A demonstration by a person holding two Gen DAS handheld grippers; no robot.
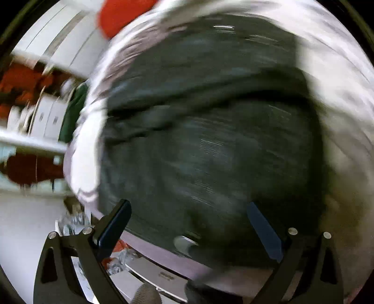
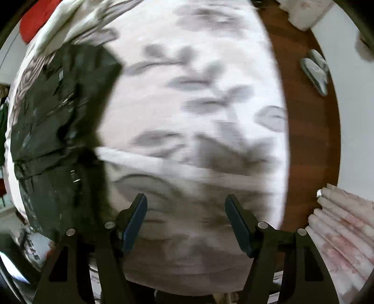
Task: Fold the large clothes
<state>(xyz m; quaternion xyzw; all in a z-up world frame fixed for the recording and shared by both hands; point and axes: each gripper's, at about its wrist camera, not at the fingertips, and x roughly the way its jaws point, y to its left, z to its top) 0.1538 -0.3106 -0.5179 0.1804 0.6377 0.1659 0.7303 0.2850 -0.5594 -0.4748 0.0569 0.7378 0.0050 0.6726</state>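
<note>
A large dark grey garment [image 1: 210, 131] lies spread and partly folded on a bed with a white sheet printed with grey leaves [image 2: 191, 98]. In the left wrist view, my left gripper [image 1: 189, 208] is open and empty, just above the garment's near part. In the right wrist view, the same garment [image 2: 58, 121] lies at the left. My right gripper [image 2: 185, 198] is open and empty over the bare sheet, to the right of the garment. Both views are motion-blurred.
A red pillow [image 1: 124, 16] lies at the bed's far end. A brown wooden floor strip [image 2: 308, 131] runs along the bed's right side, with grey slippers [image 2: 315, 70] on it. A pink floral curtain [image 2: 343, 229] hangs at lower right. White cabinets [image 1: 46, 114] stand at left.
</note>
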